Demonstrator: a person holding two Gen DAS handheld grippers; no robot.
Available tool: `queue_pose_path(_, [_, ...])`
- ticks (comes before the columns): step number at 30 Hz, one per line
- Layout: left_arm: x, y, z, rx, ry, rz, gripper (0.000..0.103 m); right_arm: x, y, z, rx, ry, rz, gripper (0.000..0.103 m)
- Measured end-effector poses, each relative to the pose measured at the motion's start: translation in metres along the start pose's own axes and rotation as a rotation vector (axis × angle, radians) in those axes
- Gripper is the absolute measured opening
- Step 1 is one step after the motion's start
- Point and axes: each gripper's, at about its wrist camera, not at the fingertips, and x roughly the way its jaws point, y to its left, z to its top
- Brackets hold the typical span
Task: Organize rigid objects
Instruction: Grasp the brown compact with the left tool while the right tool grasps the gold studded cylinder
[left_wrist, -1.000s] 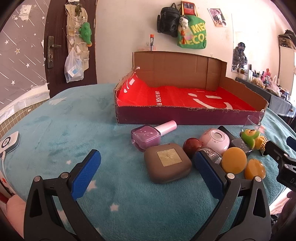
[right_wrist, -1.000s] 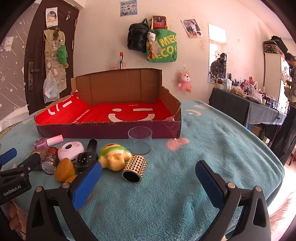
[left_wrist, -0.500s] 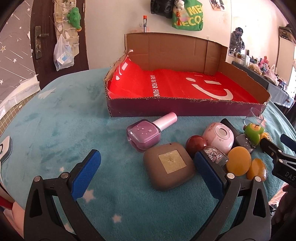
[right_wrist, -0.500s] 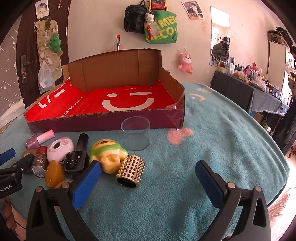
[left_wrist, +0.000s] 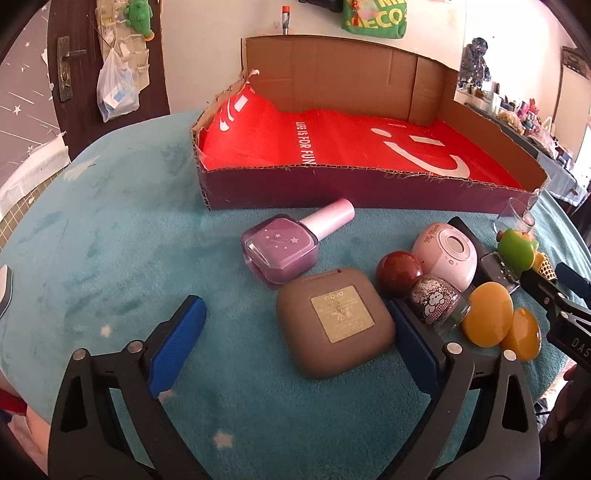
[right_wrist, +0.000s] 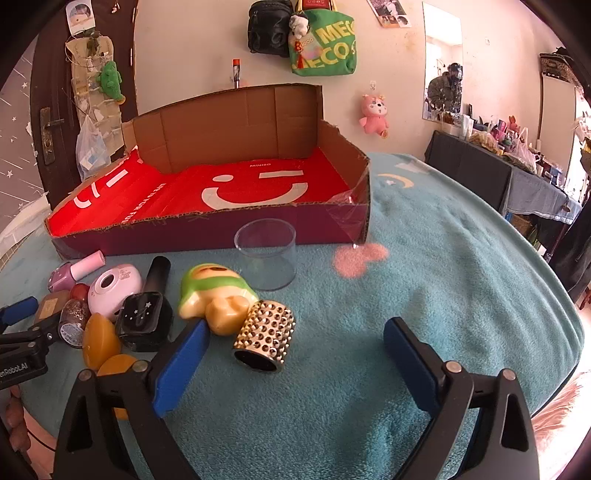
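- Left wrist view: left gripper (left_wrist: 295, 345) wide open, holding nothing, lower and nearer the clutter than a second ago.
- Between its blue pads (left_wrist: 177, 347) now: brown compact (left_wrist: 334, 326), flat on the teal blanket (left_wrist: 110, 258), gold label up, right pad tip just beside its right edge.
- Just past the compact: purple nail polish bottle (left_wrist: 284, 247), on its side, long axis running diagonally, pink cap pointing up-right toward the box, larger in frame than before.
- Right of the compact: dark red ball (left_wrist: 399, 272), glitter bottle (left_wrist: 436, 301), pink round gadget (left_wrist: 445, 260), two yellow discs (left_wrist: 487, 319), packed close together.
- Farther back: cardboard box (left_wrist: 351, 192) with red lining, long side facing the camera, nothing seen inside.
- Right wrist view: right gripper (right_wrist: 291, 360) also wide open, holding nothing, closer to the items than a second ago.
- Near its left pad (right_wrist: 181, 365): studded gold cylinder (right_wrist: 266, 339), on its side, open end toward the camera, axis tilted back and slightly right.
- Touching the cylinder's far end: green and yellow toy figure (right_wrist: 218, 295), lying down.
- Left of the toy: black bottle (right_wrist: 147, 314), on its side, cap pointing away toward the box.
- Behind the toy: clear cup (right_wrist: 266, 254), upright, just in front of the box wall.
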Motion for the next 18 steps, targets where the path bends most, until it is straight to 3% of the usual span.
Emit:
queue_pose_path(3, [0.001, -0.001, 0.000, -0.001, -0.004, -0.002, 0.095, 0.001, 0.000, 0.000, 0.009, -0.001, 0.013, 0.092])
queue_pose_path(5, [0.000, -0.002, 0.000, 0.004, -0.010, -0.006, 0.085, -0.001, -0.001, 0.001, 0.013, -0.010, 0.033, 0.086])
queue_pose_path(7, [-0.002, -0.004, 0.001, 0.014, -0.018, -0.023, 0.063, -0.002, -0.001, 0.001, 0.017, -0.016, 0.067, 0.071])
queue_pose_path(8, [-0.003, -0.005, 0.001, 0.021, -0.017, -0.038, 0.058, -0.003, -0.001, 0.000, 0.018, -0.016, 0.088, 0.067])
queue_pose_path(10, [-0.003, -0.004, 0.003, 0.013, -0.011, -0.048, 0.058, -0.005, 0.000, 0.000, 0.024, -0.015, 0.140, 0.043])
queue_pose_path(12, [-0.005, -0.001, 0.004, -0.002, -0.010, -0.057, 0.058, -0.008, 0.003, -0.001, 0.019, -0.021, 0.154, 0.027])
queue_pose_path(18, [-0.014, -0.003, 0.006, 0.004, -0.037, -0.061, 0.058, -0.013, -0.005, 0.004, 0.063, -0.031, 0.165, 0.027])
